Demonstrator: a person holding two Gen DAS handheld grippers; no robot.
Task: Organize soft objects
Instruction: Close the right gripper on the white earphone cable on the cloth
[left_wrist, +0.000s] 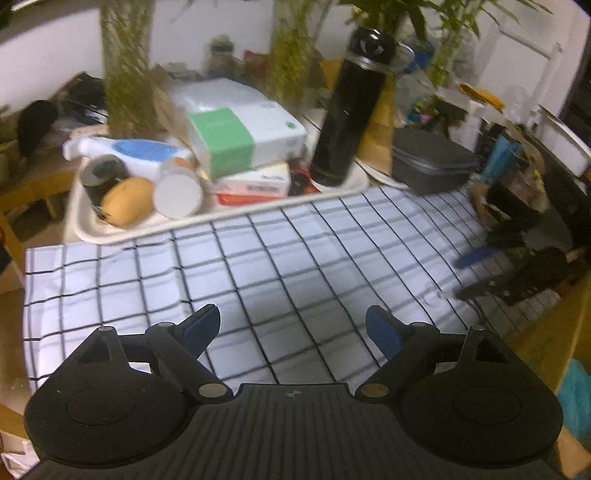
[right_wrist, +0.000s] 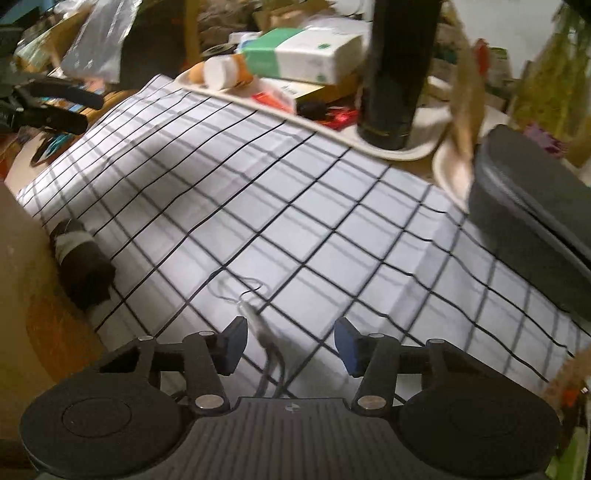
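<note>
A white cloth with a black grid (left_wrist: 280, 266) lies spread flat on the table; it also fills the right wrist view (right_wrist: 295, 206). A rolled dark sock with grey stripes (right_wrist: 83, 266) lies at the cloth's left edge in the right wrist view. My left gripper (left_wrist: 293, 330) is open and empty above the cloth's near side. My right gripper (right_wrist: 290, 345) is open and empty above the cloth, with a thin loose thread (right_wrist: 243, 295) just ahead of it. The right gripper also shows at the right of the left wrist view (left_wrist: 517, 273).
A cream tray (left_wrist: 110, 236) behind the cloth holds a black flask (left_wrist: 351, 110), tissue packs (left_wrist: 236, 125), a white cylinder and a yellow round thing. A grey zip case (right_wrist: 535, 210) sits at the cloth's far right. Plants and clutter stand behind.
</note>
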